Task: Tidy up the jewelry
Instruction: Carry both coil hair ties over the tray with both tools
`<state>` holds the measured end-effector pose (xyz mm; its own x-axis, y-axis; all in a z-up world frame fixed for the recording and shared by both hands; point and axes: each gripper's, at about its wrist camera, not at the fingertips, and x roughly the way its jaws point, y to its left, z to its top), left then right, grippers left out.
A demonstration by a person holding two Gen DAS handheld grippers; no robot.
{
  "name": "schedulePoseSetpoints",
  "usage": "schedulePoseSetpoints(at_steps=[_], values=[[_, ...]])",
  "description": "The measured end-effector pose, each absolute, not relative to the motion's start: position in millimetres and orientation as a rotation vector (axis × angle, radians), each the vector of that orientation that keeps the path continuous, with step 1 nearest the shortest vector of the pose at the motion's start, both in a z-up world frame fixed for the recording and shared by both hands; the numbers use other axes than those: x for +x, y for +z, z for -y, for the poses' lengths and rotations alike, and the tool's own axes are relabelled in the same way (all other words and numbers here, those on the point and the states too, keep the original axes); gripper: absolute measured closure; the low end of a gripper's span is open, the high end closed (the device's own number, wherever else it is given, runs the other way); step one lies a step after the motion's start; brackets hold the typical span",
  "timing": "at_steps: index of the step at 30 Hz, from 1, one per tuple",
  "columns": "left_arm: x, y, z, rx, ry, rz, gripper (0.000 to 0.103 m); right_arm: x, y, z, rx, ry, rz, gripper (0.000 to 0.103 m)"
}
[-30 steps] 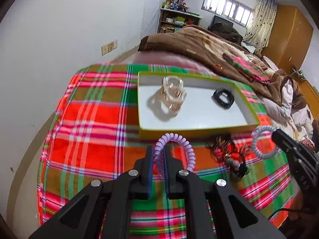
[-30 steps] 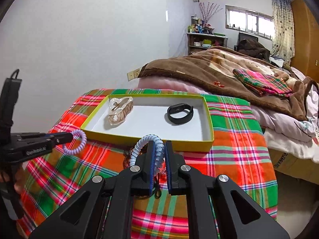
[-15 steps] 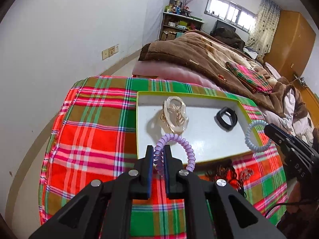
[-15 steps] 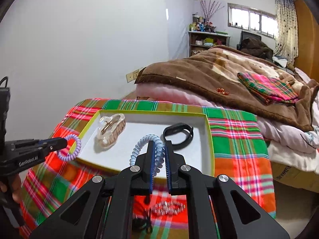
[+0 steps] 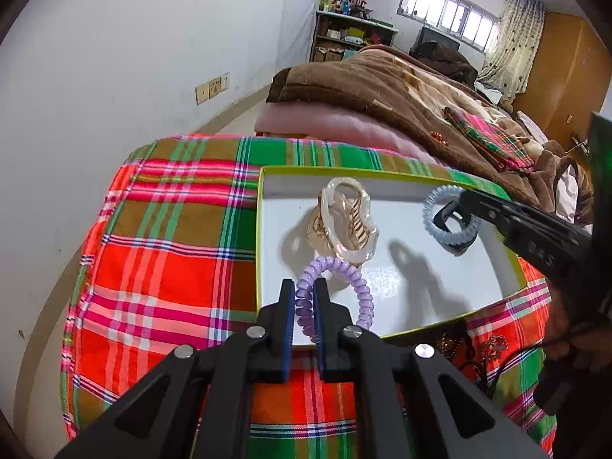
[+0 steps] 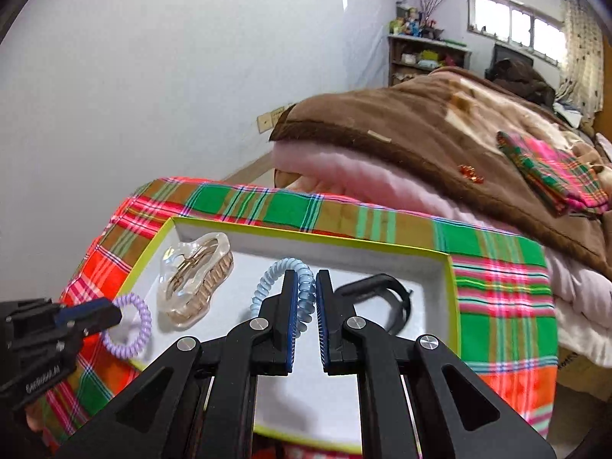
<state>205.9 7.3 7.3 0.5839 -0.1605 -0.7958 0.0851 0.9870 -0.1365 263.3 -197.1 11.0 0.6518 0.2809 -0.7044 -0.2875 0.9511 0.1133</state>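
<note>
I had the left gripper (image 5: 305, 298) clamped on the purple coil tie (image 5: 336, 287) and the right gripper (image 6: 305, 298) on the blue one (image 6: 283, 283), both over the box (image 6: 453, 306). Only the right view showed the black band (image 6: 386, 298).

Both grippers closed, pointing down.
Left gripper (image 5: 305, 295) and right gripper (image 6: 306, 290) each pinch a coil.

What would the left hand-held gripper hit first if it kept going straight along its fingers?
Probably the clear hair claw in the tray. The left hand-held gripper, shut on the purple coil hair tie, points right at it, though depth is uncertain.
</note>
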Motion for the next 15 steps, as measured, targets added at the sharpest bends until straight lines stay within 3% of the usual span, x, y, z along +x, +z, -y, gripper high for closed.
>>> schedulePoseSetpoints(at_steps=[15], values=[[215, -11, -3, -0.06, -0.136, -0.977, 0.093, 299, -19, 178, -0.05, 0.369, -0.906, 0.093]])
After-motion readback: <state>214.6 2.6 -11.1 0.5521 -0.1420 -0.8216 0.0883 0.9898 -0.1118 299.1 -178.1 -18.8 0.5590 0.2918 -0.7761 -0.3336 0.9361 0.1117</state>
